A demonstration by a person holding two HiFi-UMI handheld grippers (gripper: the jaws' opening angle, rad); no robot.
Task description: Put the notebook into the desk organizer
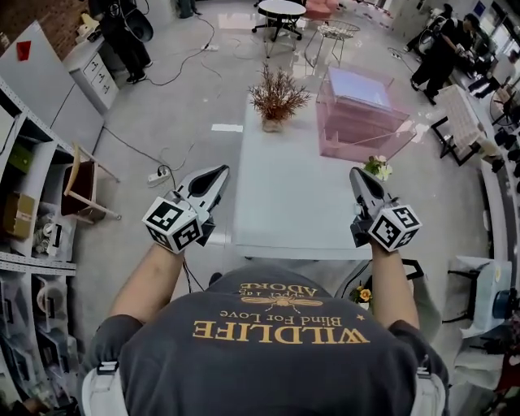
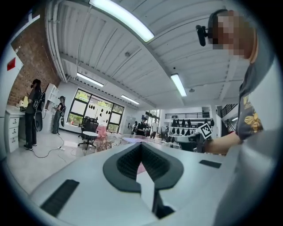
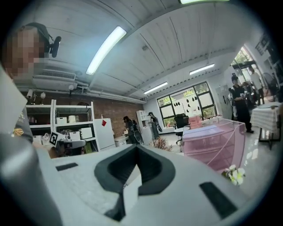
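L tool (image 1: 219, 172) & R tool (image 1: 356, 174) both pressed together, nothing in either.

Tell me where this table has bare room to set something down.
Bare: the middle and whole near half of the table, from the dried plant to the near edge. Crowded: the far right corner, filled by the pink organizer, with small flowers just in front of it by the right edge.

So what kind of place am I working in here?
Probably an open-plan office or lab workspace: a long white table with a pink translucent drawer organizer at its far end, stocked storage shelves on the left, and a round table with people working beyond.
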